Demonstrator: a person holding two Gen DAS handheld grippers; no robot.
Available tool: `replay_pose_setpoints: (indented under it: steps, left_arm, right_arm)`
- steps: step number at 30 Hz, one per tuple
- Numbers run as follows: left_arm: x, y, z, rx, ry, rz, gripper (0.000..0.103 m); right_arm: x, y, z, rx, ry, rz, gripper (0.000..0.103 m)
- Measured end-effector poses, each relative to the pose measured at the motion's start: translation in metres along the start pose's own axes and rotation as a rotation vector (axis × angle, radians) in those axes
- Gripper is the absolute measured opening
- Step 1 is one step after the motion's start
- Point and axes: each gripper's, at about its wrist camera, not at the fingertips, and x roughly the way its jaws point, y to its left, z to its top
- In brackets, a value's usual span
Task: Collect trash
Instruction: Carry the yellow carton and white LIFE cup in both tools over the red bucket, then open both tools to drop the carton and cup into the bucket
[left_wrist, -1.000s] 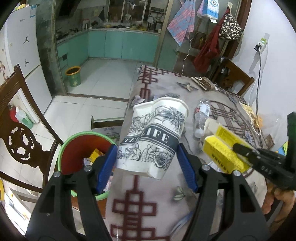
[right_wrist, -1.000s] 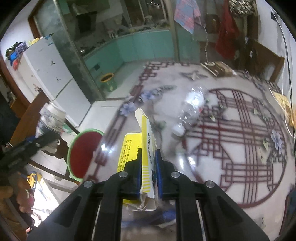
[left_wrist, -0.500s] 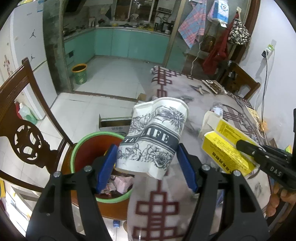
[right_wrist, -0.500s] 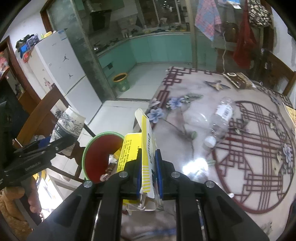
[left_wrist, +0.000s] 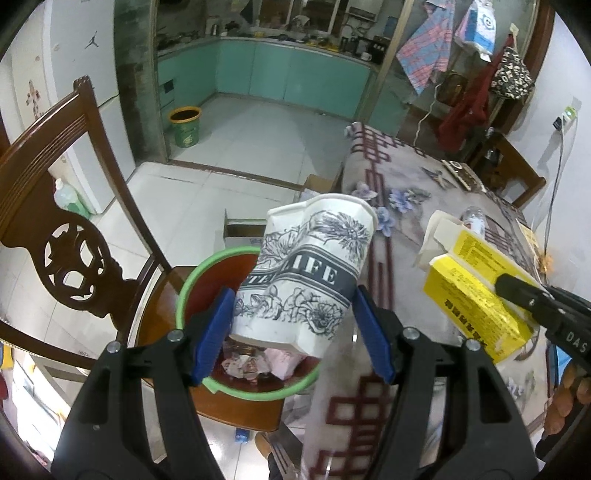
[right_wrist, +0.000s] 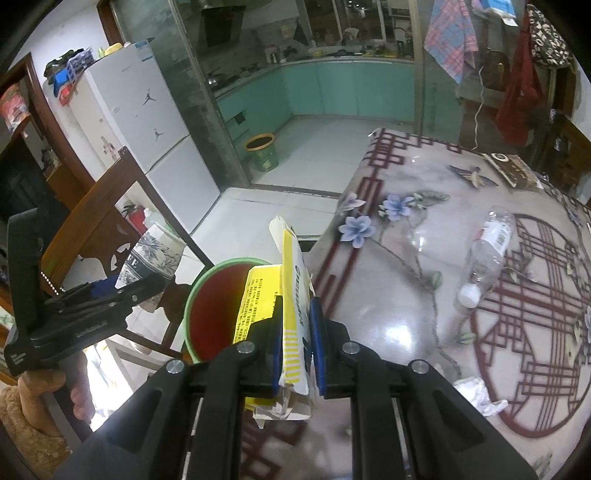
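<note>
Left claw (left_wrist: 293, 325): pinching paper cup (left_wrist: 310, 273), now over bin (left_wrist: 192, 284).
Right claw (right_wrist: 295, 332): clamped on yellow carton (right_wrist: 291, 295), nearing bin.
Counter (right_wrist: 424, 295): bottle (right_wrist: 487, 251) uncollected.

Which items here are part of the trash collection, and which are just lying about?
Part of the job:
- paper cup in left gripper
- yellow carton in right gripper
- red bin
- plastic bottle
- crumpled tissue

Just lying about:
- wooden chair
- fridge
- hanging clothes
</note>
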Motion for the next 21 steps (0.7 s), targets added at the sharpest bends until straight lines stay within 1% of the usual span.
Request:
replay_pose_setpoints:
  steps: [9, 14, 21]
  left_arm:
    - [0.015, 0.026, 0.003, -0.027, 0.028, 0.013, 0.064]
    - [0.031, 0.039, 0.005, -0.042, 0.058, 0.019, 0.064]
    - [0.058, 0.053, 0.007, -0.059, 0.108, 0.026, 0.064]
  right_arm:
    - [0.026, 0.025, 0.011, -0.028, 0.036, 0.034, 0.013]
    - [0.052, 0.038, 0.014, -0.036, 0.09, 0.054, 0.013]
    - [0.082, 0.045, 0.019, -0.04, 0.149, 0.071, 0.014]
